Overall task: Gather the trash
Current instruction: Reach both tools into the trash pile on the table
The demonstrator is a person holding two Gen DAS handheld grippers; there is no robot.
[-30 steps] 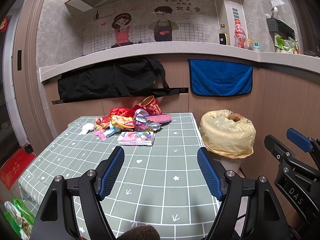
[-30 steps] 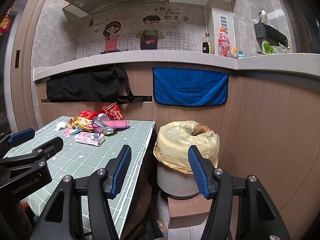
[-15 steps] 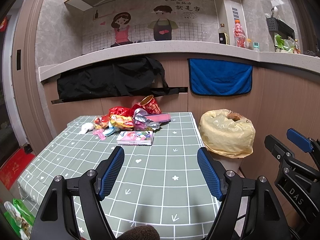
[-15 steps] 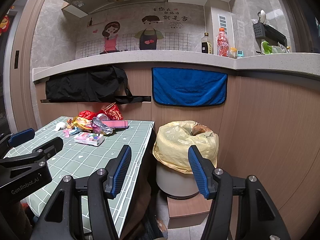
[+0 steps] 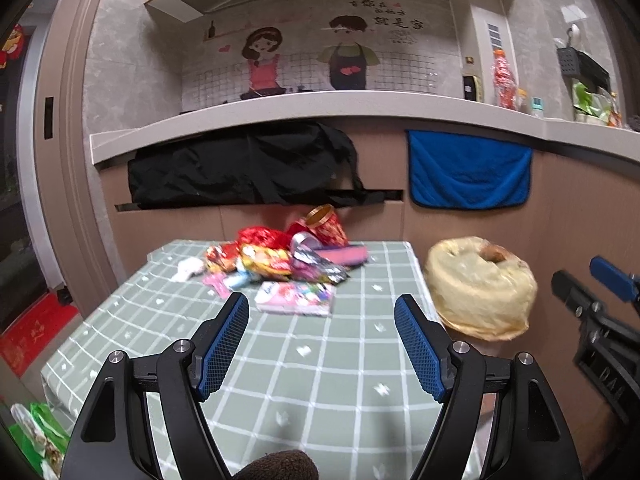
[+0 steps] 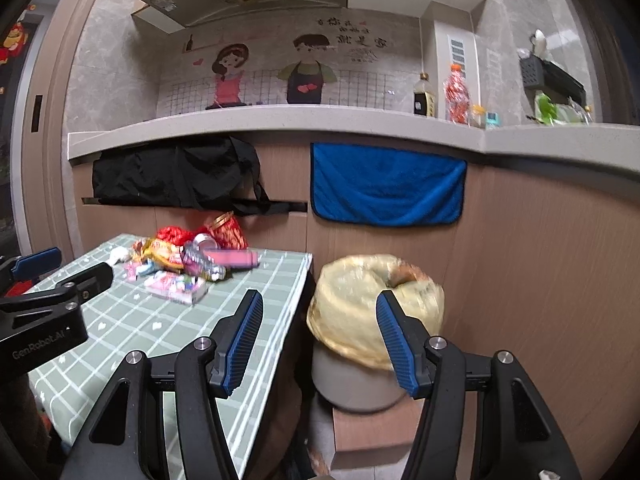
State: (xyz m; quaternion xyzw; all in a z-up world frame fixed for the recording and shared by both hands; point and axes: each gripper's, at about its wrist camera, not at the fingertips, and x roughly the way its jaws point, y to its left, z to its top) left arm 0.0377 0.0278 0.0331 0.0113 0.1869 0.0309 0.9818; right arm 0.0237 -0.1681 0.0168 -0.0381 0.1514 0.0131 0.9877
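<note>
A pile of trash (image 5: 276,260) lies at the far end of the green checked table (image 5: 320,368): coloured snack wrappers, a red paper cup (image 5: 326,226) on its side, a pink flat pack (image 5: 296,298) in front. It also shows in the right wrist view (image 6: 188,260). A bin lined with a yellow bag (image 5: 480,286) stands right of the table, also in the right wrist view (image 6: 372,308). My left gripper (image 5: 322,332) is open and empty above the table's near half. My right gripper (image 6: 318,328) is open and empty, off the table's right edge, near the bin.
A counter with a black bag (image 5: 244,172) and a blue towel (image 5: 468,178) hanging from it runs behind the table. Bottles (image 6: 456,94) stand on the counter. A wooden step (image 6: 376,428) sits under the bin. A green bag (image 5: 36,436) lies at the lower left.
Both grippers have moved forward a little toward the trash pile and the bin, which look larger and slightly blurred. Both stay open.
</note>
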